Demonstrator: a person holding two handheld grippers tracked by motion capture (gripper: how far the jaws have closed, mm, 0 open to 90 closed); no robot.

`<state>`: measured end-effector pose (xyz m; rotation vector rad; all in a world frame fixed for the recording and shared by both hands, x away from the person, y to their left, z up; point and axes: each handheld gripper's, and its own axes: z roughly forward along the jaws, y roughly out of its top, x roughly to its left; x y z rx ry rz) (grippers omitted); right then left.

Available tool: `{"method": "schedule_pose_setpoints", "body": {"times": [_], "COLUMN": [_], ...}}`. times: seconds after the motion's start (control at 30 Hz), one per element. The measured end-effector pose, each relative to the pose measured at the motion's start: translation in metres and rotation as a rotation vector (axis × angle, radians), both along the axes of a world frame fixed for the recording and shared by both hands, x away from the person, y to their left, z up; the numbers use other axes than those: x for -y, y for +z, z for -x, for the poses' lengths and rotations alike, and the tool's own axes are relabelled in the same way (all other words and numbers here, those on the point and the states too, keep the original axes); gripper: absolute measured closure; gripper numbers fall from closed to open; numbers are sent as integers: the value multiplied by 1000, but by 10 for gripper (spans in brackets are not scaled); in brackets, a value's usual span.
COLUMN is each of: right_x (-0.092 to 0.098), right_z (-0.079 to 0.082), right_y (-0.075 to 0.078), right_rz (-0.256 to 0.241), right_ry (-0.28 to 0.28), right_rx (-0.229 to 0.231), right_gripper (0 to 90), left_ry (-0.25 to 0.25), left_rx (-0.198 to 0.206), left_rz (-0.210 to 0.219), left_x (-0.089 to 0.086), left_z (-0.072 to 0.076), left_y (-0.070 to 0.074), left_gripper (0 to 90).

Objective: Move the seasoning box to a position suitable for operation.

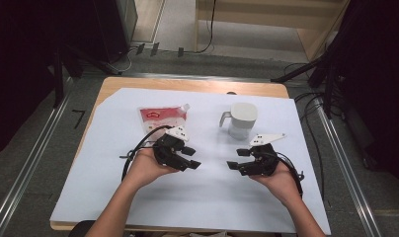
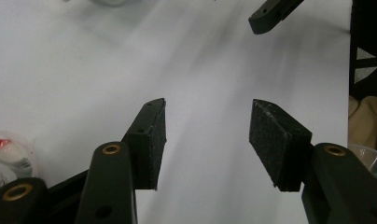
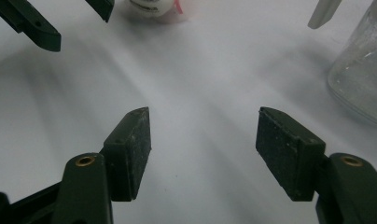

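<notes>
We hold both grippers low over the white sheet (image 1: pixel 138 197) on the counter, fingers apart on each, nothing clamped. Left gripper (image 1: pixel 188 157), right gripper (image 1: pixel 235 166). Red-and-white pouch (image 1: pixel 162 117) lies flat just beyond the left gripper; lidded jug (image 1: pixel 241 120) stands just beyond the right, handle to the left. Pouch looks soft, light and slippery, so pinch near an edge or the spout corner. Jug is rigid, so take the handle

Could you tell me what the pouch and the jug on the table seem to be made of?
The pouch looks like thin, glossy plastic film, red-printed on top, clear and crinkled lower down, with a corner spout. The jug looks like clear, slightly frosted plastic or glass, to judge by its translucent wall; its lid and handle look like matte whitish plastic.
</notes>
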<state>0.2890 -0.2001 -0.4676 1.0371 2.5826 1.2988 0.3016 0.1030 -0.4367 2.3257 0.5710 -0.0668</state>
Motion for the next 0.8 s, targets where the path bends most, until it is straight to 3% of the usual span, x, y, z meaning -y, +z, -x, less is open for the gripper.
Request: {"method": "schedule_pose_setpoints", "body": {"times": [0.3, 0.47, 0.8], "right_x": [5, 10, 12], "right_z": [1, 5, 9], "right_y": [1, 3, 6], "right_rz": [0, 2, 11], "right_ry": [-28, -44, -41], "right_rx": [-4, 3, 17], "right_gripper": [358, 356, 353], "left_ry": [-13, -14, -32], "left_rx": [12, 5, 11], "left_rz": [8, 37, 26], "left_x": [-5, -6, -8], "left_z": [1, 2, 2], "left_y": [3, 5, 8], "left_gripper": [441, 424, 419]}}
